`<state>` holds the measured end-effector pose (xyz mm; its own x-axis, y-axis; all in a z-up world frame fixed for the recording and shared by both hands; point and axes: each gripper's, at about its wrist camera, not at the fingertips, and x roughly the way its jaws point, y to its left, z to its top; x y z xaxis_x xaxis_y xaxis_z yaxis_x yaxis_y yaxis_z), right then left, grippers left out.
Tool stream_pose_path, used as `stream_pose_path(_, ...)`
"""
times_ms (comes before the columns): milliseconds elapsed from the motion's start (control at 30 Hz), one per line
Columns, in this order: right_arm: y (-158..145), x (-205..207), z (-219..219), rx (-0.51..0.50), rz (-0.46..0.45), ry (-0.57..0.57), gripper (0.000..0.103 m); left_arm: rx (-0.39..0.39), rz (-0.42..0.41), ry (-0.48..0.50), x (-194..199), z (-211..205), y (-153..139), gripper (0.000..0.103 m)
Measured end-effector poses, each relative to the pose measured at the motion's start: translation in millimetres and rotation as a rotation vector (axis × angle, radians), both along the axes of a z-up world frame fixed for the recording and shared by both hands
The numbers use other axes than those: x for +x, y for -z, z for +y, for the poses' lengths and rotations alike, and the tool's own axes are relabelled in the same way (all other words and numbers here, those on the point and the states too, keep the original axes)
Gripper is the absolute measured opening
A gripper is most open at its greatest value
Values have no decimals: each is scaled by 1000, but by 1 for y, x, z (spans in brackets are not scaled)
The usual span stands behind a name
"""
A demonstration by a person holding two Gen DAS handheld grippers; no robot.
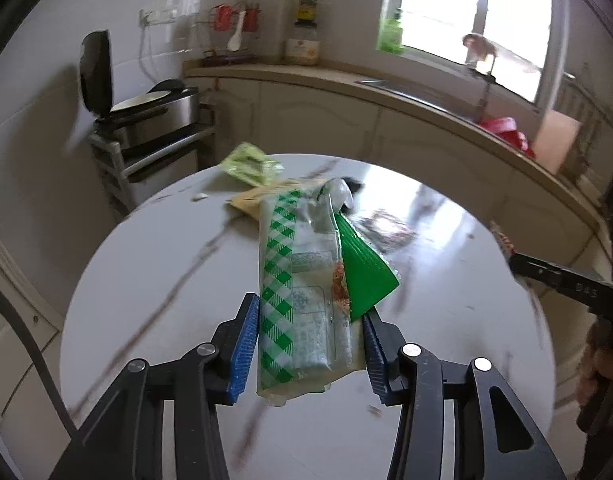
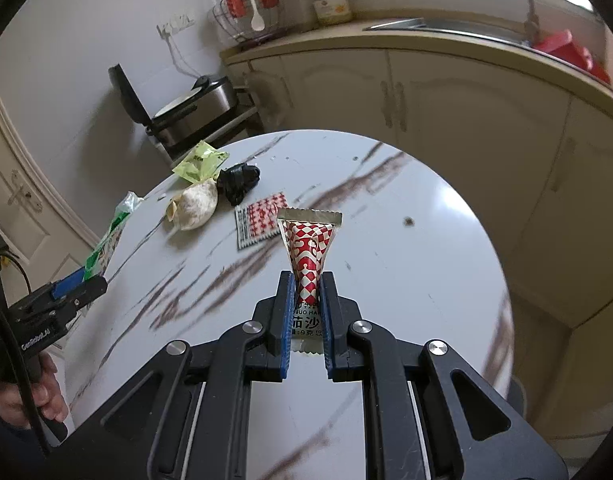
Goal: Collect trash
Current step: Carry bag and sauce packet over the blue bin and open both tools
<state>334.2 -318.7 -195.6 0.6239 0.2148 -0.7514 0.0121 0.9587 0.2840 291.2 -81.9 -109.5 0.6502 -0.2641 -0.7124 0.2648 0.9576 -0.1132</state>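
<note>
On the round marble-look table [image 2: 406, 208] lie a lime-green packet [image 2: 200, 161], a crumpled black bag [image 2: 238, 182], a pale wrapper [image 2: 194, 204] and a flat red-checked sachet [image 2: 262, 220]. The left gripper [image 1: 310, 340] pinches a green-checked clear wrapper [image 1: 302, 280]; the right gripper [image 2: 307, 304] squeezes a red-checked sachet [image 2: 308, 248] printed "9克".

**Hidden, cropped and unreadable areas**

In the left wrist view, the green-checked wrapper [image 1: 302, 288] covers part of the yellow packet [image 1: 258, 198] and the black object [image 1: 352, 184] behind it. The frame's right edge crops the right gripper [image 1: 554, 276]. The round table [image 1: 146, 280] is motion-blurred.

In the right wrist view, blue pads [image 2: 289, 312] cover most of the red-checked sachet [image 2: 310, 252] print.
</note>
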Motion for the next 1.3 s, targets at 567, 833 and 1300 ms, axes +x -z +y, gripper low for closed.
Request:
stream_pose_path(567,26,-141,-141,42,33,259,12,-48,55,451,-58,-199,23,43)
stream_pose_path(833,77,-186,-217,75,129,402,12,-8,156,650,-62,-303,67,43)
stream_pose_path(1300,258,-183,-315,338,388,580,31,205,457,658,1,-413,209,63)
